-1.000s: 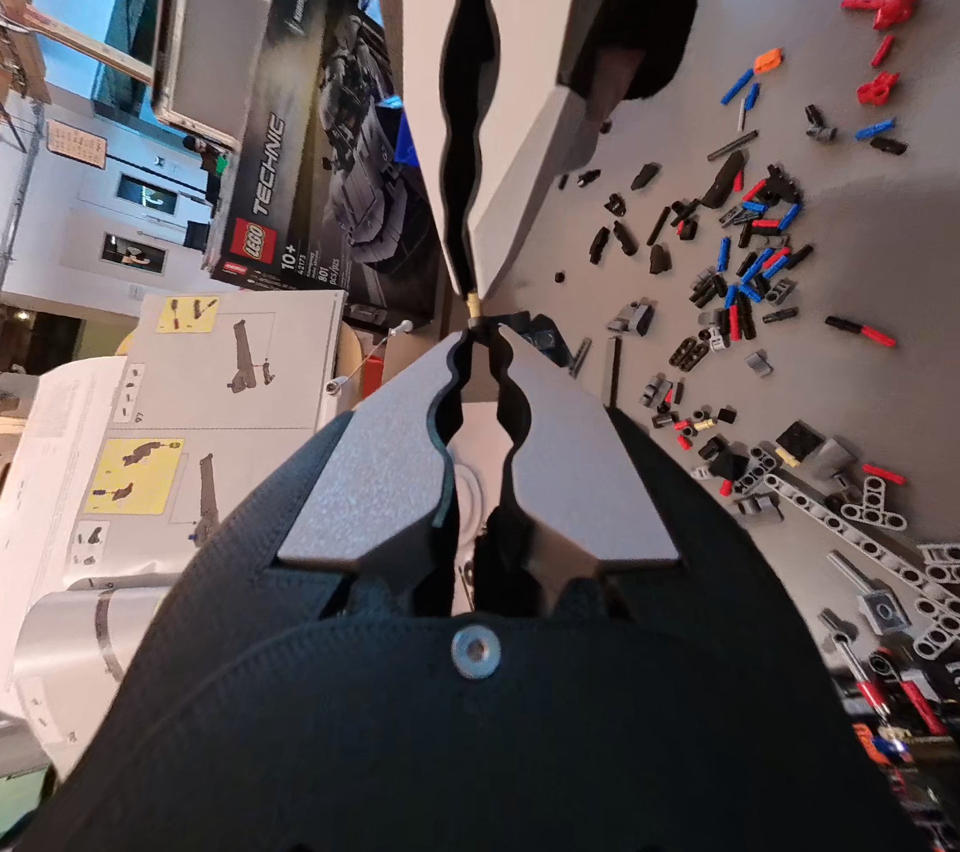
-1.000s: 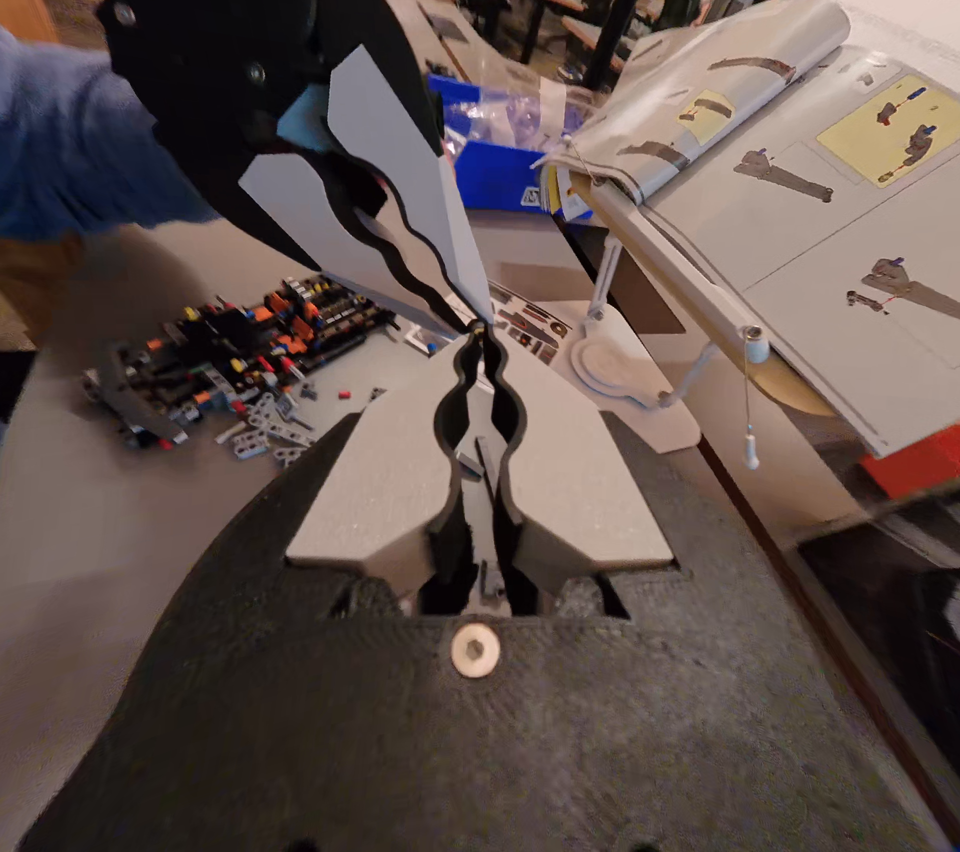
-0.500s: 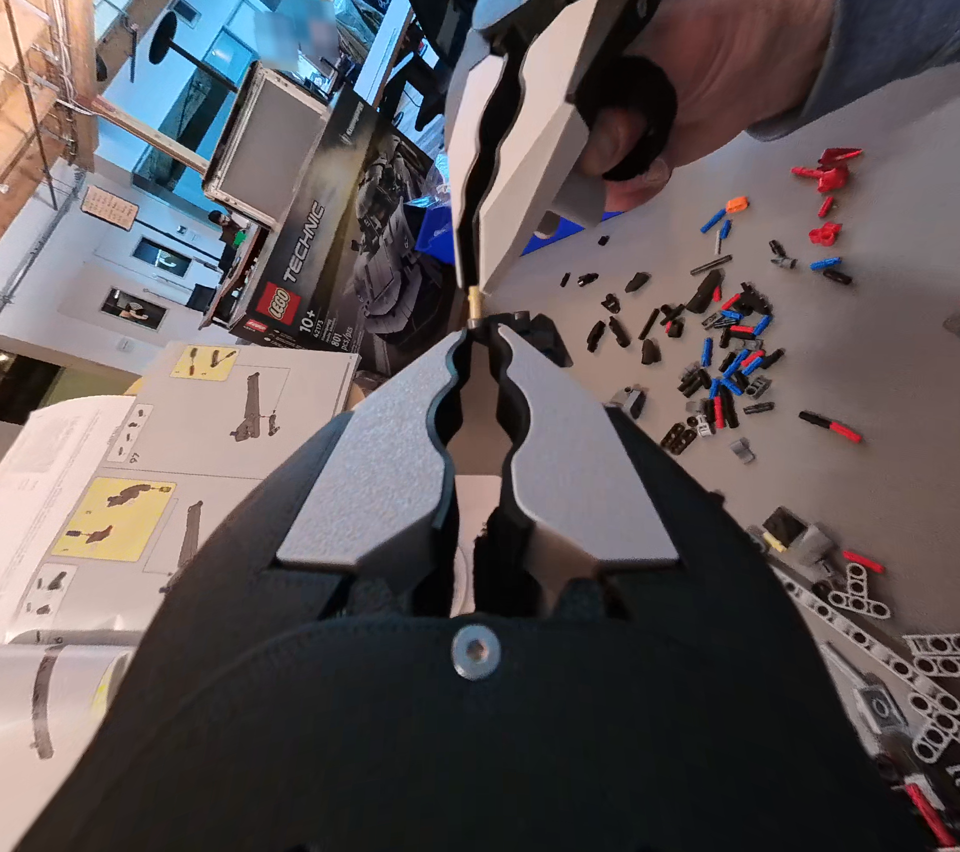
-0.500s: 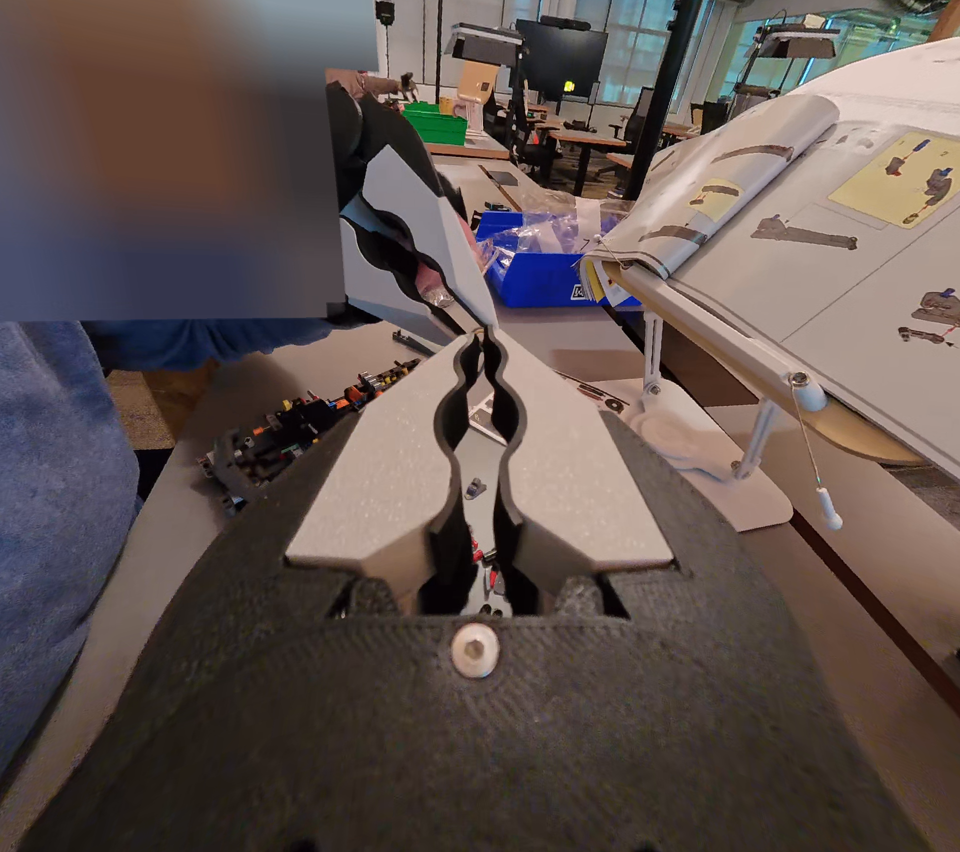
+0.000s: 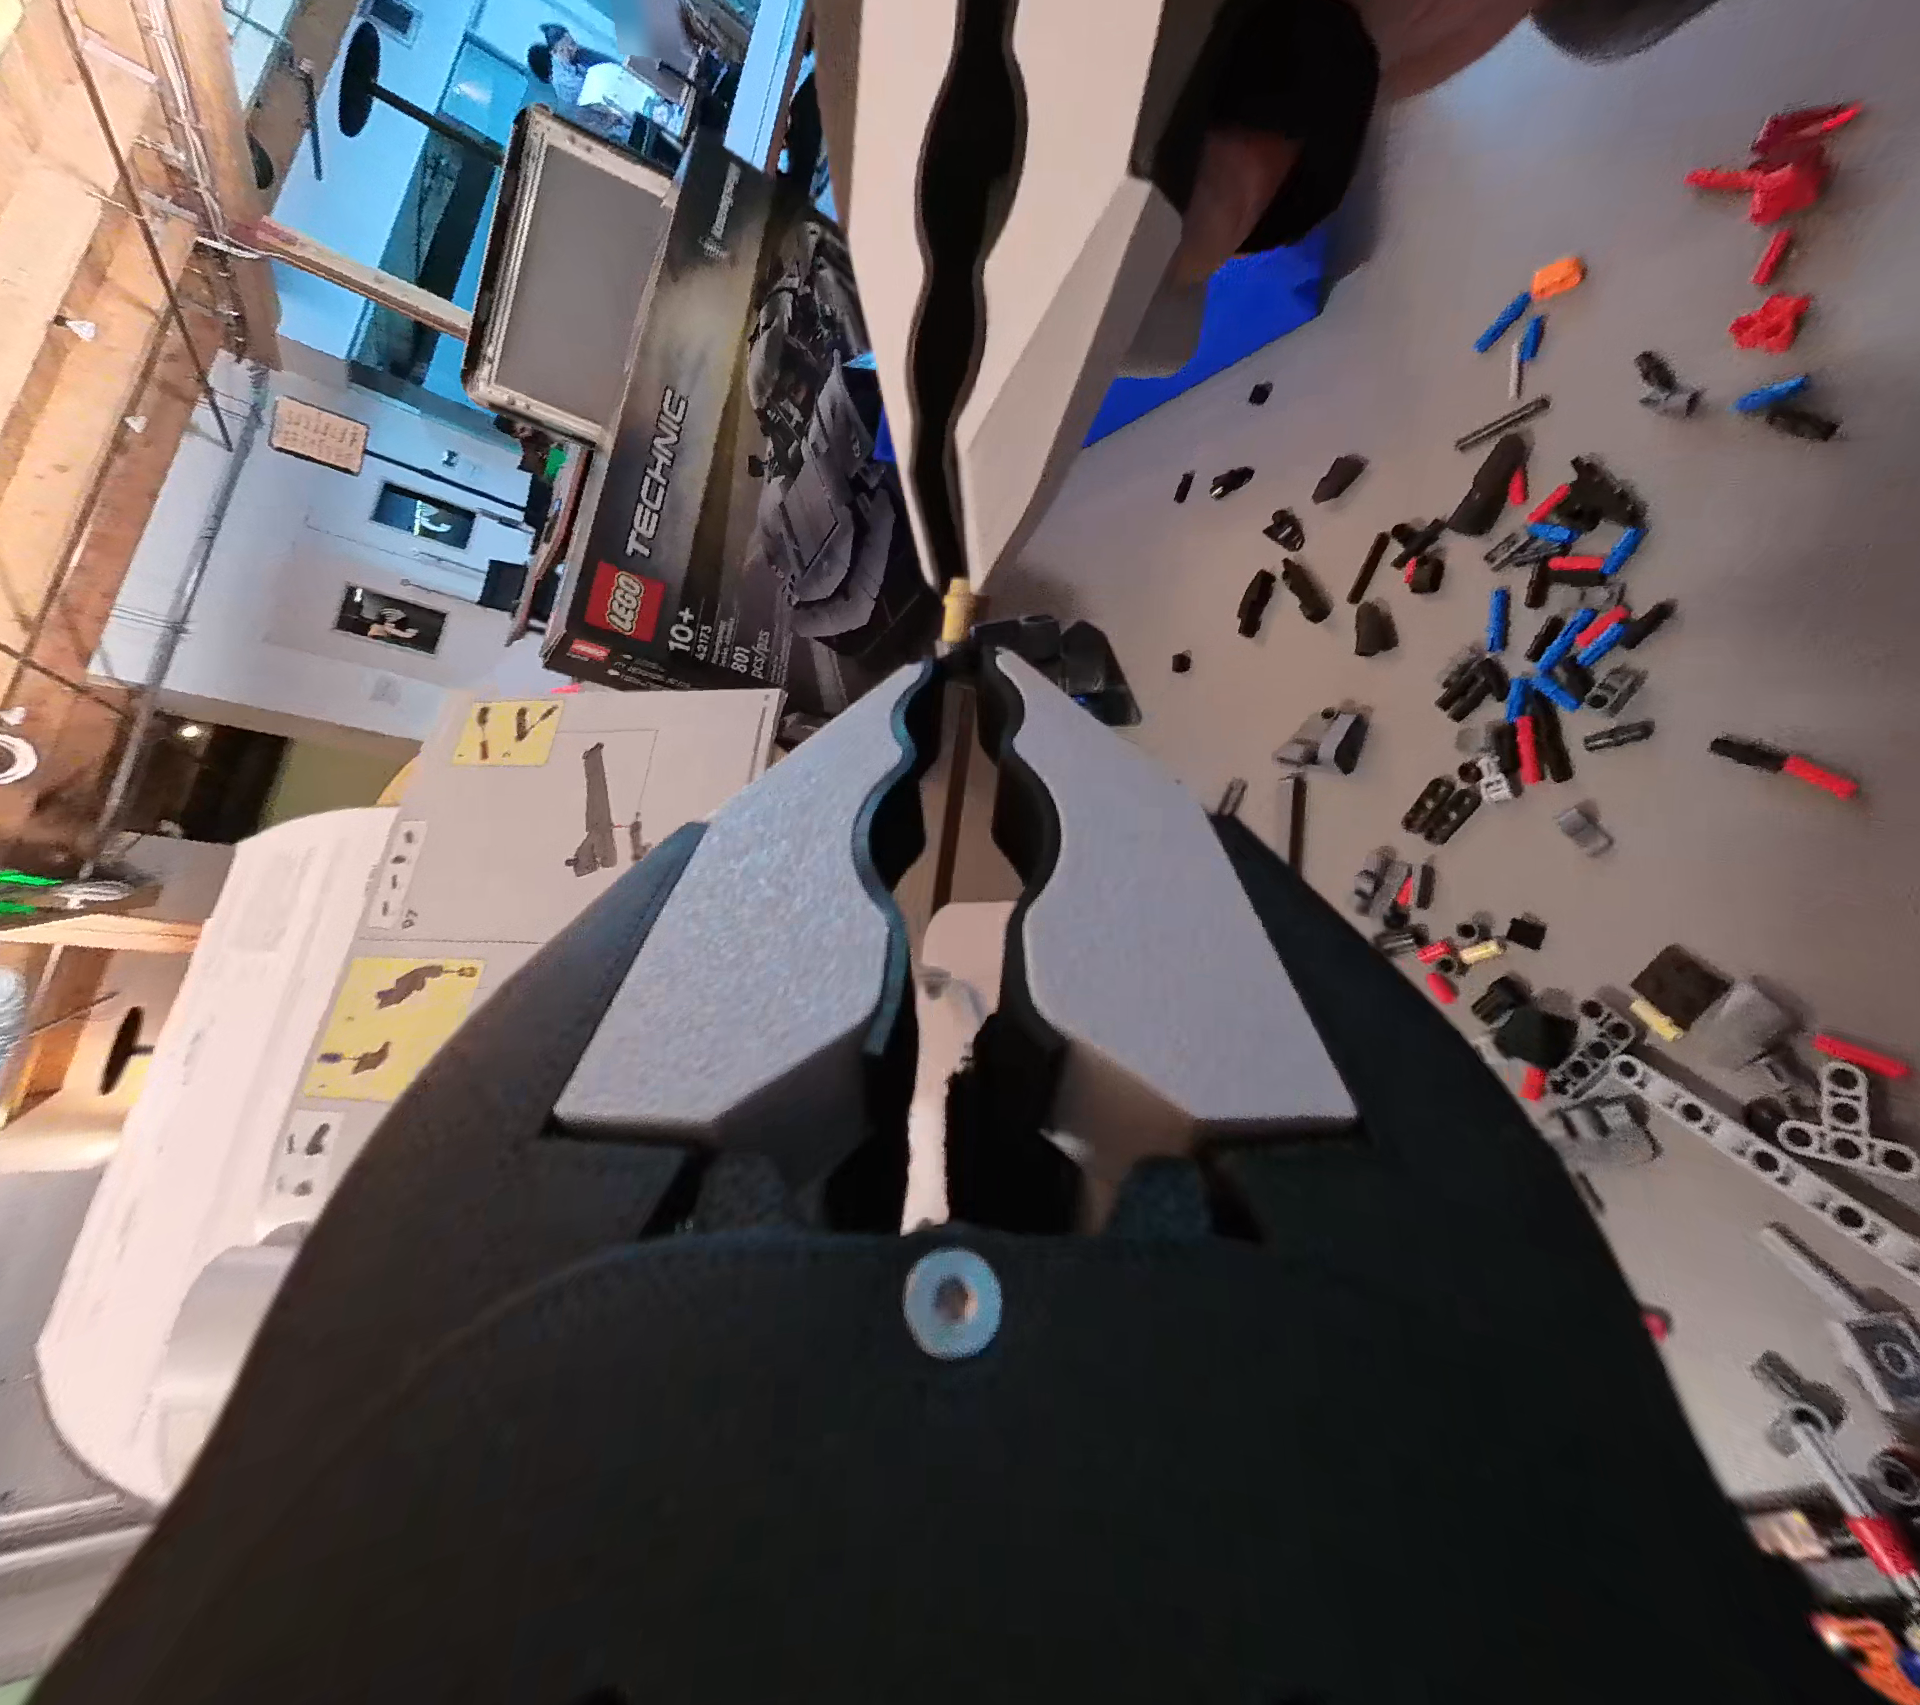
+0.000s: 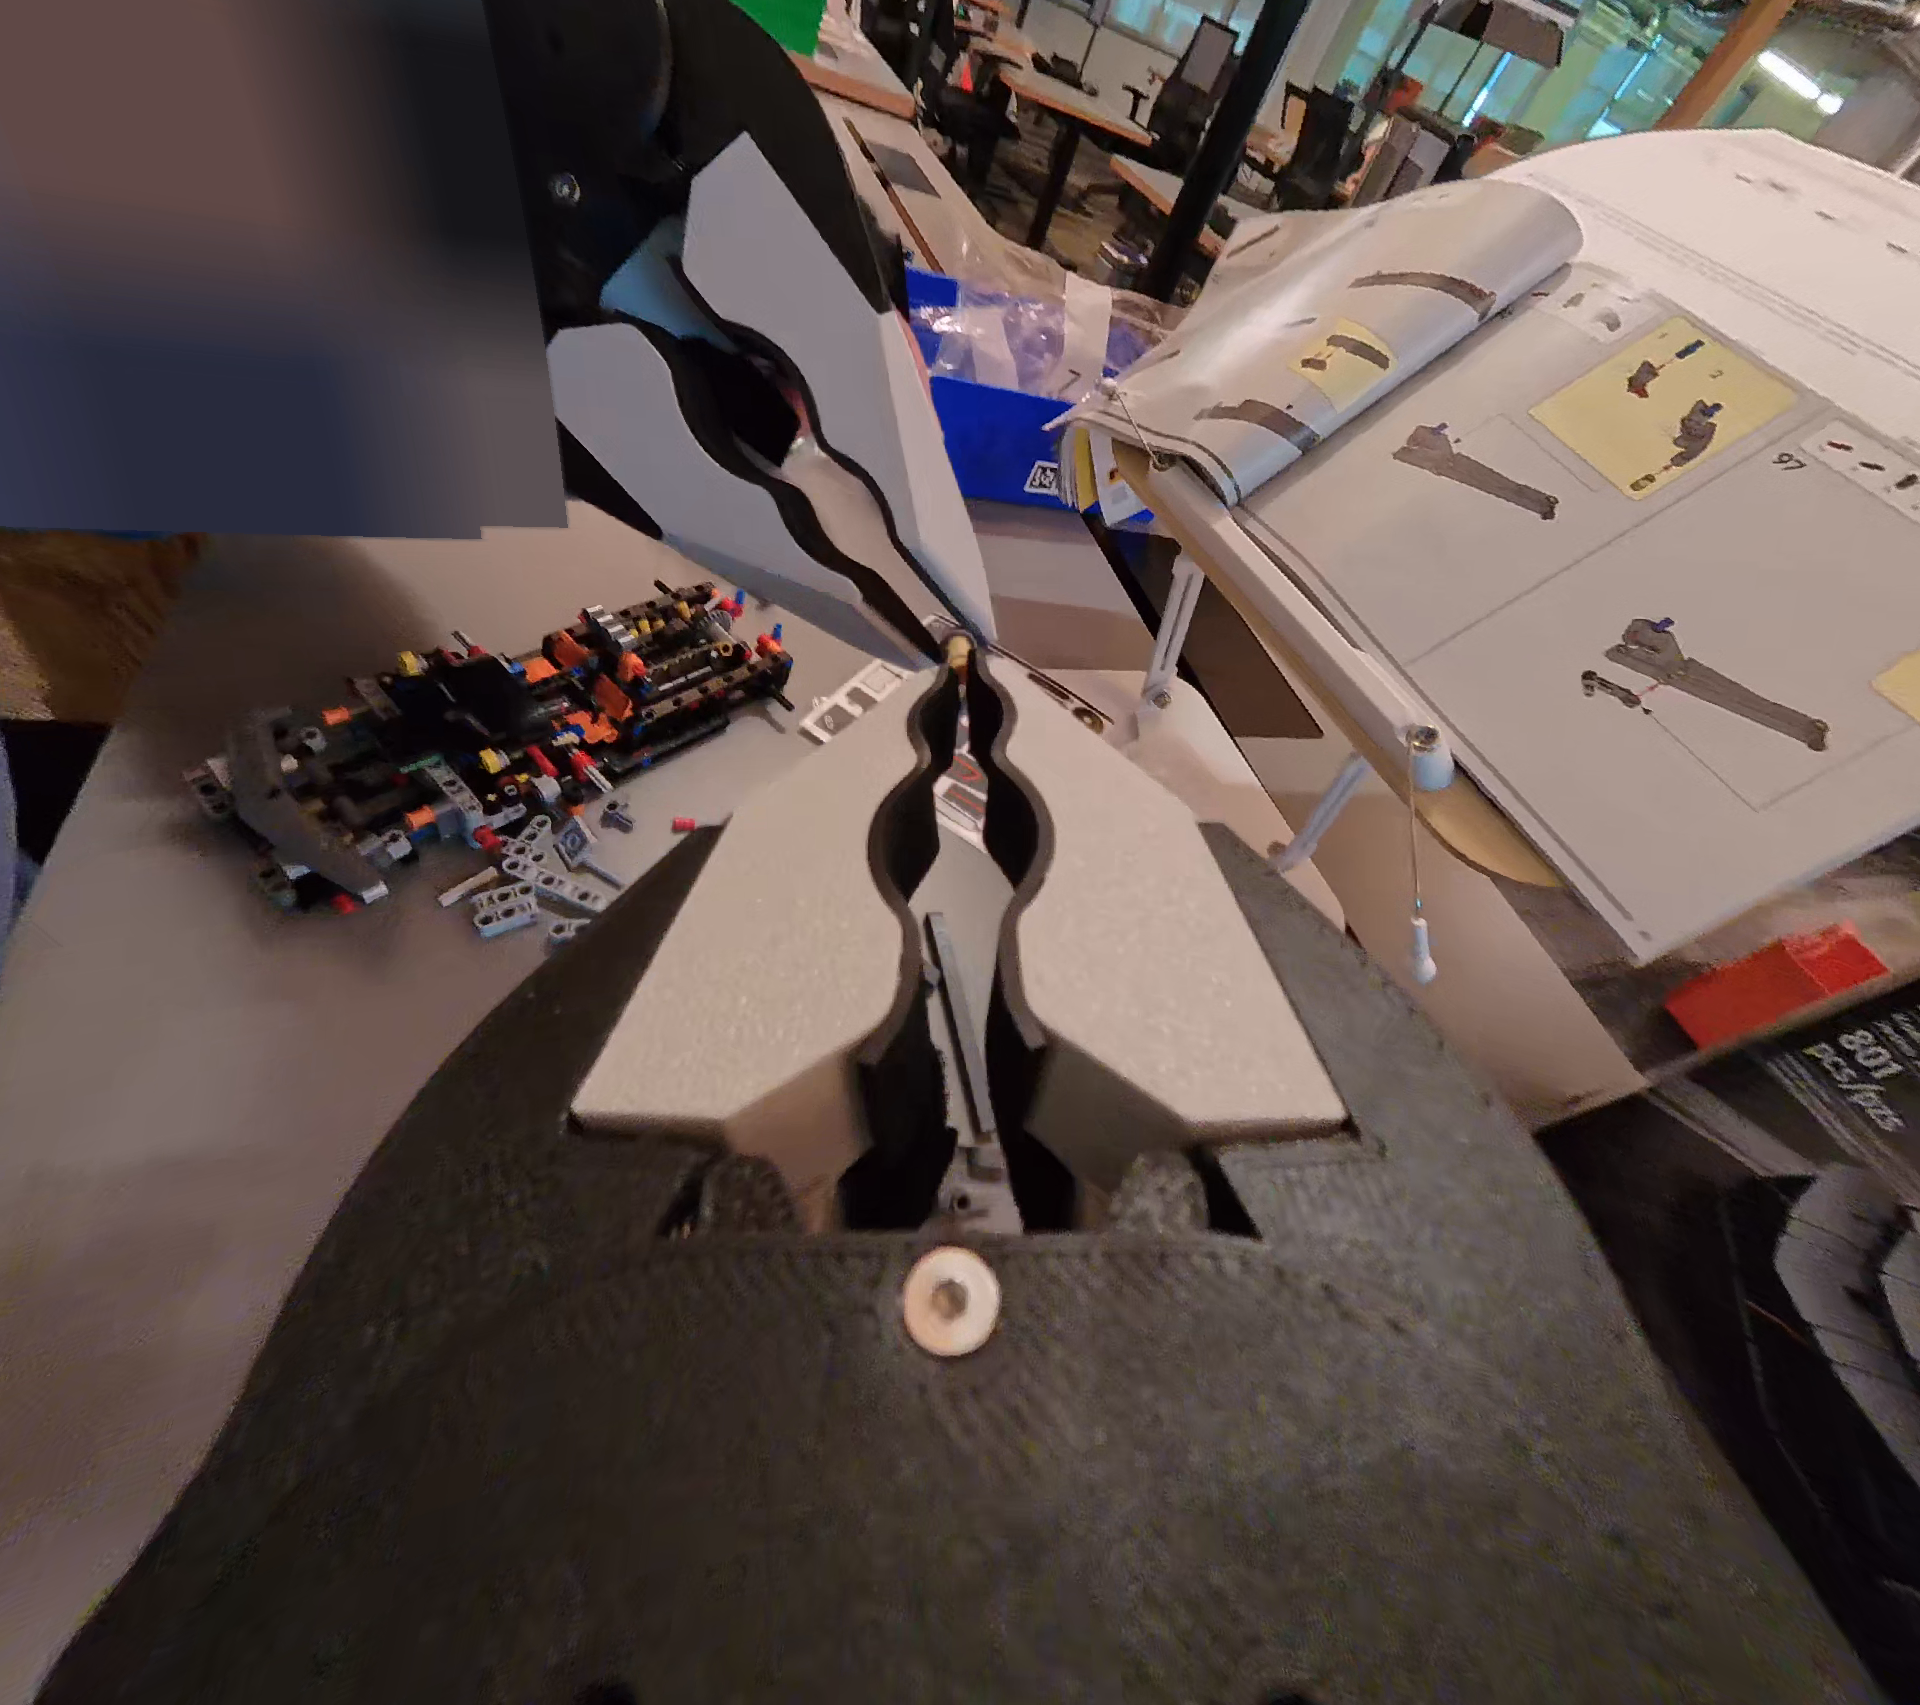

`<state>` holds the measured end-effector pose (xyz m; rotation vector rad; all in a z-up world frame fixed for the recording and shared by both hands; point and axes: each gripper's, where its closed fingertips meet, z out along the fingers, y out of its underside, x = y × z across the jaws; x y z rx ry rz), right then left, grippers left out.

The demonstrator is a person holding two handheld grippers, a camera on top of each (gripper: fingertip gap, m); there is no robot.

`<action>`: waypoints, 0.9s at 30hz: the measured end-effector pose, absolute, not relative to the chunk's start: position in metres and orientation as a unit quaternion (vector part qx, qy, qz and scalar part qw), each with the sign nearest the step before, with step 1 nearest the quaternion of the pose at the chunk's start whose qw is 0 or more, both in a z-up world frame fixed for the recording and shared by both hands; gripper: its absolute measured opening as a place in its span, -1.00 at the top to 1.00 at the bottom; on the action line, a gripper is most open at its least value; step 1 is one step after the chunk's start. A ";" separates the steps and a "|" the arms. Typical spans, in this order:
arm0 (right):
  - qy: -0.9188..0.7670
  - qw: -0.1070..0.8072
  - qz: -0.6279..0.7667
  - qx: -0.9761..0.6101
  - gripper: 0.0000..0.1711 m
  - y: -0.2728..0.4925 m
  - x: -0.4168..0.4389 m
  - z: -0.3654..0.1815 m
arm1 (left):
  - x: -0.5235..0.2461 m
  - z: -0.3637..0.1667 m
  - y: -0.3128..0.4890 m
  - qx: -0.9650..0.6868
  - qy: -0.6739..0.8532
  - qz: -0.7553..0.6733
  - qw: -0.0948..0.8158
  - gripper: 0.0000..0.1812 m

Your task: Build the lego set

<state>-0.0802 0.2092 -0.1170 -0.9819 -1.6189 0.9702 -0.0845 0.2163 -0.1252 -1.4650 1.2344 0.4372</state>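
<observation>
My left gripper [image 5: 961, 668] is shut on a small dark piece [image 5: 977, 645] at its tips. My right gripper [image 5: 954, 569] comes in from above, tip to tip with it, shut on a tan pin [image 5: 958, 606] that sits between the two tips. In the right wrist view my right gripper [image 6: 961, 668] shows the tan pin [image 6: 956, 647] at its tips, and the left gripper [image 6: 940, 632] meets it from the upper left. A partly built black and orange model [image 6: 499, 720] lies on the grey table to the left.
Loose black, blue and red pieces [image 5: 1538, 637] are scattered on the table [image 5: 1351, 305], with grey beams [image 5: 1745, 1146] nearer. An open instruction booklet [image 6: 1558, 564] stands on a holder at the right. The set's box [image 5: 717, 460] and a blue bin [image 6: 987, 429] stand behind. Left and right tips are no more than a few centimetres apart.
Both grippers stayed shut and tip to tip on the pin. The pair tilted and swung together, and the right gripper now looms closer in the left wrist view.
</observation>
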 end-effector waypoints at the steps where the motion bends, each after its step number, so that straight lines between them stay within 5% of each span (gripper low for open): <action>1: -0.668 0.486 0.390 -0.407 1.00 0.210 -0.080 -0.118 | -0.085 -0.126 0.217 -0.619 0.526 0.195 0.550 0.96; 27: -0.729 0.465 0.220 -0.451 1.00 0.216 -0.085 -0.146 | -0.092 -0.152 0.222 -0.617 0.565 0.324 0.440 0.96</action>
